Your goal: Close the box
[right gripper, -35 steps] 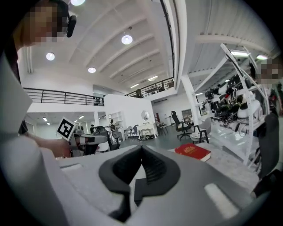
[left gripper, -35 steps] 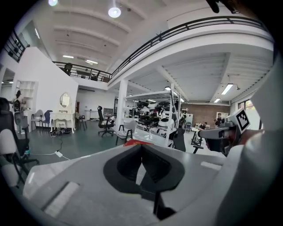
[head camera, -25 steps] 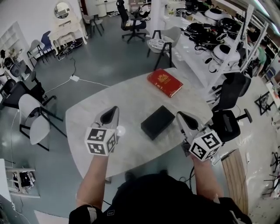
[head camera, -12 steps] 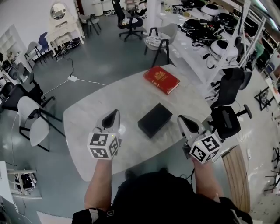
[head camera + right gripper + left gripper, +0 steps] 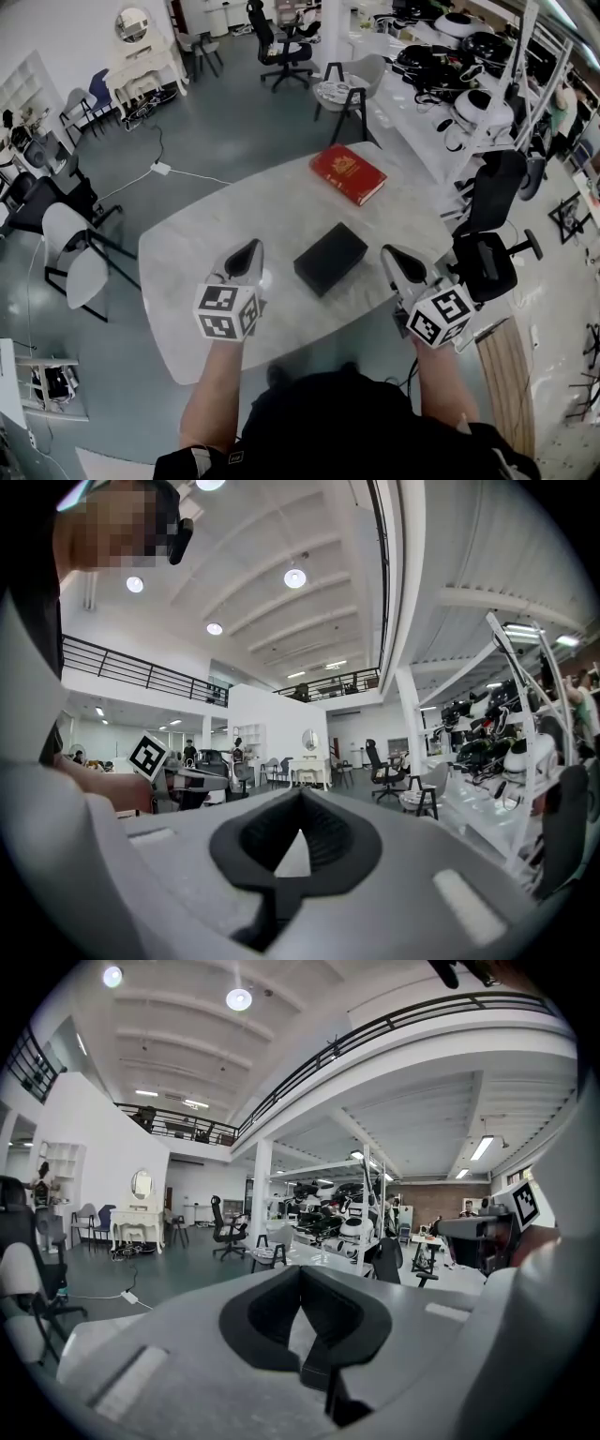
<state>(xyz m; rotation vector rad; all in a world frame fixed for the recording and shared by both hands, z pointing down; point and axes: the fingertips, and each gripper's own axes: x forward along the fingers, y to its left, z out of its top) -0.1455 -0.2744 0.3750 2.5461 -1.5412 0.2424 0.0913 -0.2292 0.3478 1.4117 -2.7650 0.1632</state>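
A flat black box (image 5: 330, 259) lies near the middle of the pale oval table (image 5: 206, 234), its lid down flat. My left gripper (image 5: 251, 247) hovers just left of the box, jaws shut on nothing, tips pointing away from me. To the right of the box my right gripper (image 5: 388, 252) is held at about the same height, also shut and empty. Neither touches the box. The left gripper view shows only its closed jaws (image 5: 300, 1271) and the room beyond. In the right gripper view the closed jaws (image 5: 300, 795) fill the foreground, and the box is hidden in both.
A red book (image 5: 351, 174) lies at the table's far edge. There is a white chair (image 5: 73, 262) to the left of the table and a black office chair (image 5: 487, 262) to the right. A wooden board (image 5: 506, 370) leans near my right arm. Shelves of gear line the far right.
The left gripper has drifted slightly right, toward the box. The right gripper and box hold their places. Both pairs of jaws stay shut.
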